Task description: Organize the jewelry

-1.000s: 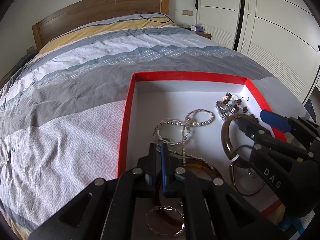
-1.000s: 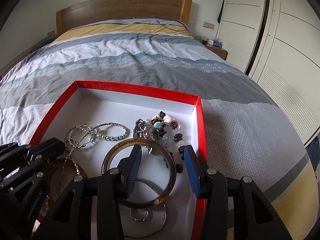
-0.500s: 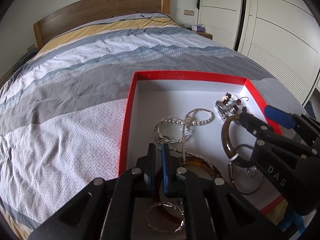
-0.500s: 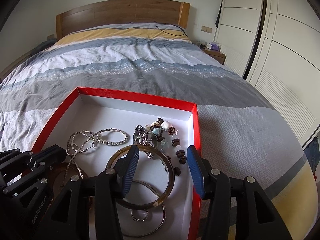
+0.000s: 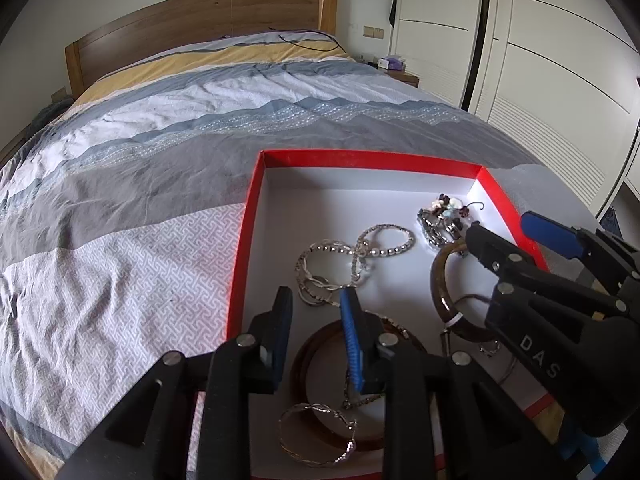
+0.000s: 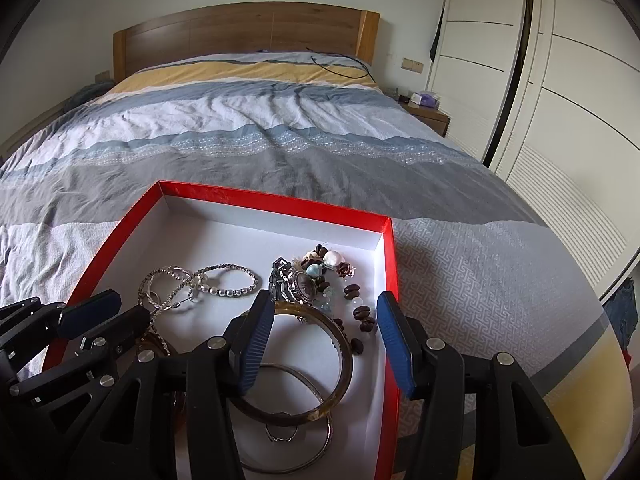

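Note:
A red box with a white inside [image 5: 244, 240] [image 6: 390, 280] lies on the bed and holds jewelry. In it are a silver chain and bead bracelet tangle [image 5: 352, 252] [image 6: 208, 280], a brown bangle [image 5: 438, 292] [image 6: 344, 360], a watch with a bead cluster [image 5: 440, 220] [image 6: 316, 276], thin silver rings [image 5: 316, 436] and a dark wooden bangle [image 5: 316, 344]. My left gripper [image 5: 316, 320] is open and empty above the box's near left part. My right gripper [image 6: 324, 344] is open and empty above the brown bangle and also shows in the left wrist view [image 5: 504, 232].
The bed has a striped grey, white and yellow cover [image 5: 160, 160] and a wooden headboard [image 6: 240, 36]. White wardrobe doors [image 6: 560, 100] stand on the right, with a bedside table [image 6: 424, 114] beyond. A black cable [image 6: 340, 66] lies near the pillows.
My left gripper has opened from shut. Both grippers have drawn back and up a little from the box. The jewelry has not moved.

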Available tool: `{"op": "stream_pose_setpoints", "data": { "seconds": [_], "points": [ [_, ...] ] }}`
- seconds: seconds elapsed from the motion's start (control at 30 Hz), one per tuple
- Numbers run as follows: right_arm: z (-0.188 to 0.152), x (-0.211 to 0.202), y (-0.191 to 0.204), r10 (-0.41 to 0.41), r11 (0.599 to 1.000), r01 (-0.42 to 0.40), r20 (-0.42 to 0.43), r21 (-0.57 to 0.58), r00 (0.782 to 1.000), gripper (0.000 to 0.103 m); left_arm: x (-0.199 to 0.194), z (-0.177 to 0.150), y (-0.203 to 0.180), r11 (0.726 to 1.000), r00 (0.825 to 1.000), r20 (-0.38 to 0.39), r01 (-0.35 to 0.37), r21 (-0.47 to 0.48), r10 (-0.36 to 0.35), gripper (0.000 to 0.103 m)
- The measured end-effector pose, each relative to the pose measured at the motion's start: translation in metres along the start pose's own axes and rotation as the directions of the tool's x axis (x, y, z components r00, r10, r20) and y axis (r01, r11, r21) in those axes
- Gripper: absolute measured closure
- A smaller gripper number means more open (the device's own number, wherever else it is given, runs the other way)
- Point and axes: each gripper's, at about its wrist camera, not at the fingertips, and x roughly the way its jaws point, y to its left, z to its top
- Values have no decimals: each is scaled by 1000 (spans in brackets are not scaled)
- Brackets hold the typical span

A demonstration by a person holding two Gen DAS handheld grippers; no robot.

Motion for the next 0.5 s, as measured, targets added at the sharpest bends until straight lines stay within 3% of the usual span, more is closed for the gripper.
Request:
{"op": "stream_pose_setpoints", "data": {
  "seconds": [0.5],
  "points": [
    [4,-11,2,-19,1000,20,31,-16,999,46,-9,0,3,1000,999,33,2,-22,-2,71]
  ]
}}
